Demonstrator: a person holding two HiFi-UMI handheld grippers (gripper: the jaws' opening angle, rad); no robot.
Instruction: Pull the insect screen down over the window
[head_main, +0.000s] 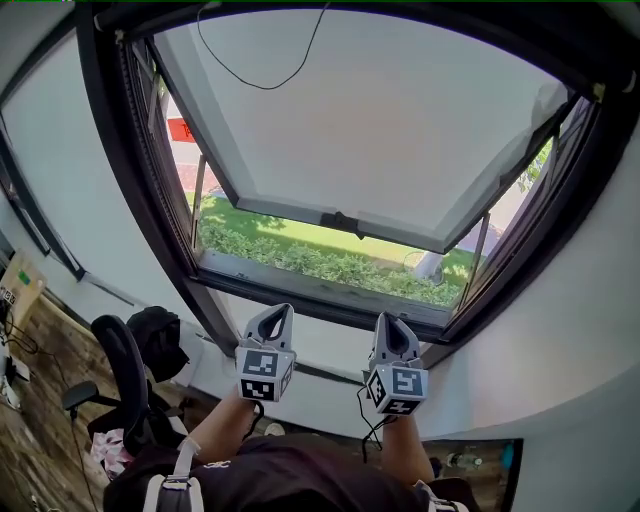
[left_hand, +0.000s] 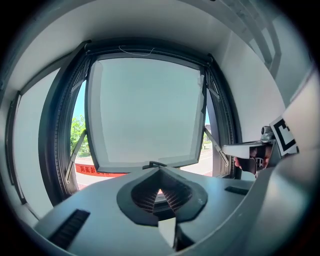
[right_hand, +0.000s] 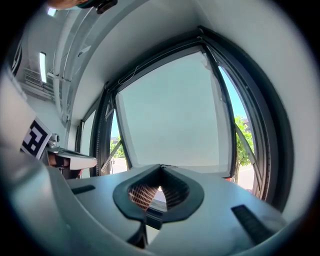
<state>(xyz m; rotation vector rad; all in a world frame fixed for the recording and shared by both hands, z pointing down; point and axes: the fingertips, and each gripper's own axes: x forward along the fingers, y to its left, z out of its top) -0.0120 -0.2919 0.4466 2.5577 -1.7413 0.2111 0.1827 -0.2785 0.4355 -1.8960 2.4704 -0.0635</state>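
Note:
A dark-framed window (head_main: 128, 190) fills the wall ahead, its frosted sash (head_main: 370, 130) swung outward with a black handle (head_main: 340, 222) on the lower rail. A thin black cord (head_main: 262, 80) hangs in a loop from the top of the frame; I see no screen drawn over the opening. Below the sill, my left gripper (head_main: 272, 316) and right gripper (head_main: 392, 324) are held side by side, both pointing up at the window. Each is shut with nothing between its jaws. The left gripper (left_hand: 160, 173) and right gripper (right_hand: 160, 171) each look at the sash over closed tips.
A black office chair (head_main: 118, 368) and a dark backpack (head_main: 160, 338) stand on the wooden floor at lower left. Stay arms (head_main: 198, 205) hold the sash out on both sides. A hedge (head_main: 330, 262) and grass lie outside, below the opening.

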